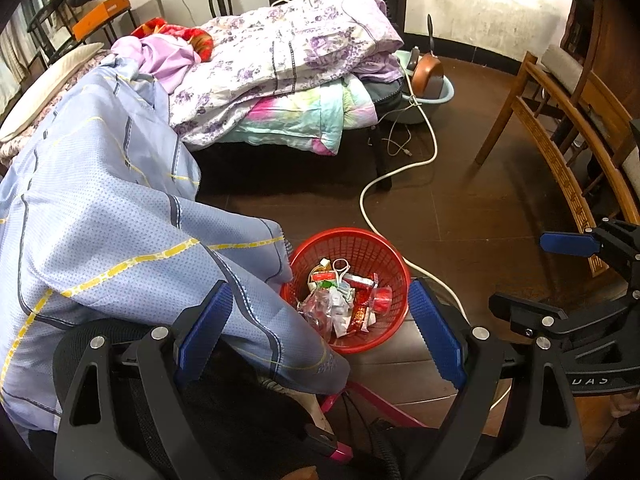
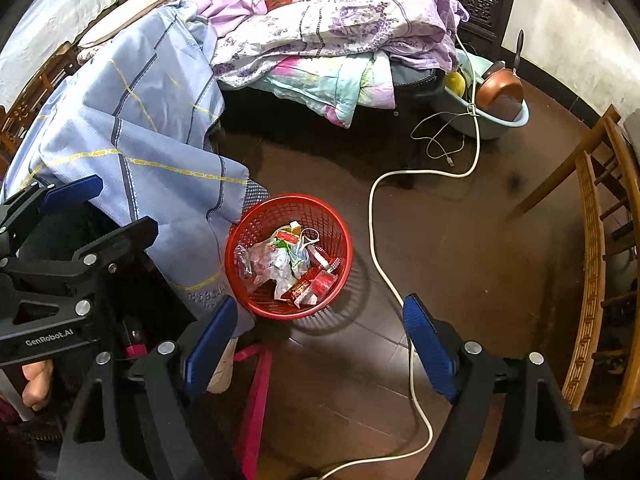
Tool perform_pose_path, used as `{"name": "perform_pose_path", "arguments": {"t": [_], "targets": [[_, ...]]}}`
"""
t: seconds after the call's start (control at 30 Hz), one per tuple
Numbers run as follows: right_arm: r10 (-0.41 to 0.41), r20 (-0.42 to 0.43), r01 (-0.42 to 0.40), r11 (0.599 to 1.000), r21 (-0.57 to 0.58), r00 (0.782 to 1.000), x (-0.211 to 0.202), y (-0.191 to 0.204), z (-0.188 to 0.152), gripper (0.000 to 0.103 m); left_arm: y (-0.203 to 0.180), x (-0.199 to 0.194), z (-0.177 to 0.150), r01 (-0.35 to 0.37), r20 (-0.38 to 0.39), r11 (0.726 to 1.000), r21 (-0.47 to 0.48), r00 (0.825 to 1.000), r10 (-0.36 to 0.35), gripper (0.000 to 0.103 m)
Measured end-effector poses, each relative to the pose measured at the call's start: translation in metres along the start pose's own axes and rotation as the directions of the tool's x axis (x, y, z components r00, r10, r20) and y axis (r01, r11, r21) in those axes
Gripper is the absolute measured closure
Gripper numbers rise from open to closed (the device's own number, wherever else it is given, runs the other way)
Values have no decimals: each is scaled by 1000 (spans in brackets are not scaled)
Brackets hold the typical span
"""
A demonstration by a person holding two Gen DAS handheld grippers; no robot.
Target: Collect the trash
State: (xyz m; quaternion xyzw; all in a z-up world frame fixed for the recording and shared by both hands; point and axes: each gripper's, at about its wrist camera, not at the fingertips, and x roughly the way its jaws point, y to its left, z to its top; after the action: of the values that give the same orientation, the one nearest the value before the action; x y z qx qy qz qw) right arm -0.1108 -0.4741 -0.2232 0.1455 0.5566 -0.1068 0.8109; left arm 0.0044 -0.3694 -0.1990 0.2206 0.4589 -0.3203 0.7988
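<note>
Nearest us in the left wrist view, the left gripper fills the bottom of the frame with its jaws spread wide and nothing between them. In the right wrist view the right gripper sits likewise at the bottom, jaws wide apart and holding nothing.

Just beyond both, at centre frame, a red mesh wastebasket stands on the dark wooden floor. Inside it lies the trash: crumpled clear plastic, red snack wrappers, white paper and what looks like a face mask. A blue blanket hangs off the bed at left of frame, its lower edge touching or draping over the basket's left rim. A white cable snakes across the floor just right of the basket.

We judge the collecting well advanced: the basket already holds a fair heap, and we spot no loose litter on the visible floor. What may be left is hidden under the blanket or outside these views; we cannot tell.
</note>
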Motion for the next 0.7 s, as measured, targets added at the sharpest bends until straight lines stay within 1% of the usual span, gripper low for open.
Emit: {"name": "perform_pose_path", "arguments": {"t": [0.3,0.47,0.7], "targets": [[0,5,0,1000,-8,1000,0,4,1,20,1,1,0,3,-1,1000,1,1000,-3,17],[1,3,-1,1000,-8,1000,-1,4,1,20,0,-2,-1,1,17,1000,7,1000,-1,17],[1,4,-1,1000,-9,1000,-1,4,1,20,-1,-2,-1,0,18,1000,8,1000,-1,17]]}}
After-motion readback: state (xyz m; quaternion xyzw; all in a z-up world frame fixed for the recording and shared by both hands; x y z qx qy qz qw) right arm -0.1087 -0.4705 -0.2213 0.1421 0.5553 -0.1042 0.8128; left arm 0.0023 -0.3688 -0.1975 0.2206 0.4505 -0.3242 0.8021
